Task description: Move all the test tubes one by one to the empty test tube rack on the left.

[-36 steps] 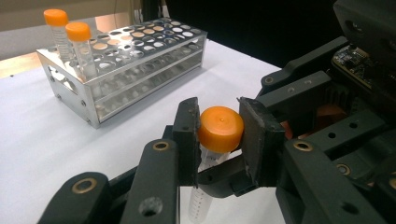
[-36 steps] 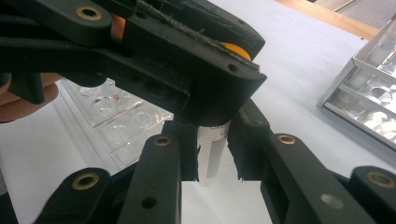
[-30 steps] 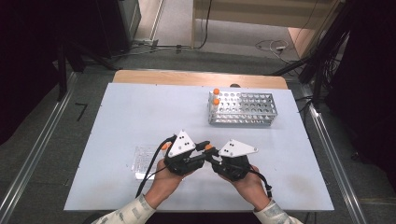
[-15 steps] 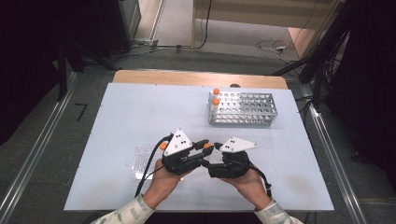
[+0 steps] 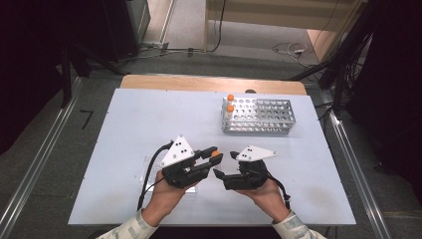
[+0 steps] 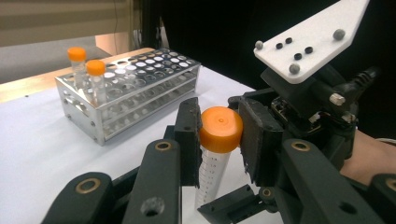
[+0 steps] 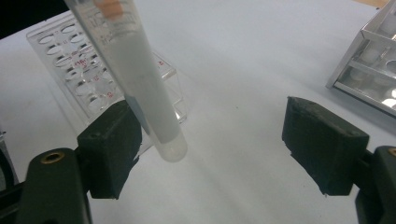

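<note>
Left gripper (image 6: 218, 133): my jaws clamped on orange cap of clear plastic tube (image 6: 210, 170), held above white table (image 5: 149, 119) | right gripper (image 7: 212, 144): jaws just opened wide, tube's round bottom beside one pad, unpressed | metal rack (image 5: 259, 115): far right.

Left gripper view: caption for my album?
Black tongs pinch a clear tube's orange cap, metal rack behind.

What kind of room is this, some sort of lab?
Probably a lab-style test bench. A metal tube rack with orange-capped tubes stands on a white table. The left gripper holds another capped tube, a clear plastic rack lies nearby, and cables trail over the floor.
</note>
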Tool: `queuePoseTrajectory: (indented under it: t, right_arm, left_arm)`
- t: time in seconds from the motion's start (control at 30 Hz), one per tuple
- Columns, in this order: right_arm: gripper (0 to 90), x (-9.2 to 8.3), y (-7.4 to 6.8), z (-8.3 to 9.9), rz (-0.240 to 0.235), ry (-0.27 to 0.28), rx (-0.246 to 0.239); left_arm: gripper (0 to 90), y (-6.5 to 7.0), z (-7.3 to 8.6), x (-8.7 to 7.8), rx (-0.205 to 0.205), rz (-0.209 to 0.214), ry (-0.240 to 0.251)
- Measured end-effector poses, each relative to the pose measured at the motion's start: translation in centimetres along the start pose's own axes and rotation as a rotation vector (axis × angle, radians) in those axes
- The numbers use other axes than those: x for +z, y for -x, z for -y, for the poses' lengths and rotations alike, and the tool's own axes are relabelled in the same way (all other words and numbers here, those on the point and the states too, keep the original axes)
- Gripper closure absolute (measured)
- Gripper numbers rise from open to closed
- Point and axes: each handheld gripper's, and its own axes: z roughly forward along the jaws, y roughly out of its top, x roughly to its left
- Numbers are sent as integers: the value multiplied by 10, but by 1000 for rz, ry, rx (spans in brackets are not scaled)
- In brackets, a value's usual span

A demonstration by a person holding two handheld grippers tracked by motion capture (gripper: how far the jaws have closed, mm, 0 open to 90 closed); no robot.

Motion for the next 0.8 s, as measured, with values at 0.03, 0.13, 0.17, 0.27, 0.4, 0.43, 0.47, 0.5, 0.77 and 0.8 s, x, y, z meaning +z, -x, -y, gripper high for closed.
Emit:
queuePoseTrajectory:
  t: [0.03, 0.13, 0.17, 0.27, 0.4, 0.43, 0.47, 0.5, 0.77, 0.8]
  right_arm:
    - [181, 0, 0, 0, -2, 1, -1]
    - [173, 0, -1, 0, -11, -2, -6]
    - [172, 0, -1, 1, -14, -4, -11]
    - [170, 0, -1, 1, -21, -6, -17]
    - [170, 0, 1, 1, -24, -3, -11]
    - [170, 0, 2, 1, -25, -2, -16]
    - [170, 0, 3, 1, -23, -1, -14]
    - [170, 1, 3, 1, -23, 1, -14]
    - [172, 6, 7, -2, -23, 2, -16]
    - [172, 6, 7, -3, -24, 3, -15]
  left_arm:
    - [701, -1, 0, -2, 0, -3, -1]
    - [701, -5, -1, -9, 1, -31, 6]
    - [701, -6, -1, -11, -4, -36, 12]
    - [701, -10, -1, -19, -10, -58, 26]
    - [701, -13, -2, -32, -17, -79, 37]
    - [701, -14, -2, -34, -18, -83, 40]
    - [701, -14, -3, -37, -18, -88, 39]
    - [701, -15, -3, -39, -22, -91, 39]
    - [701, -19, -2, -59, -33, -127, 33]
    - [701, -19, -1, -62, -35, -132, 35]
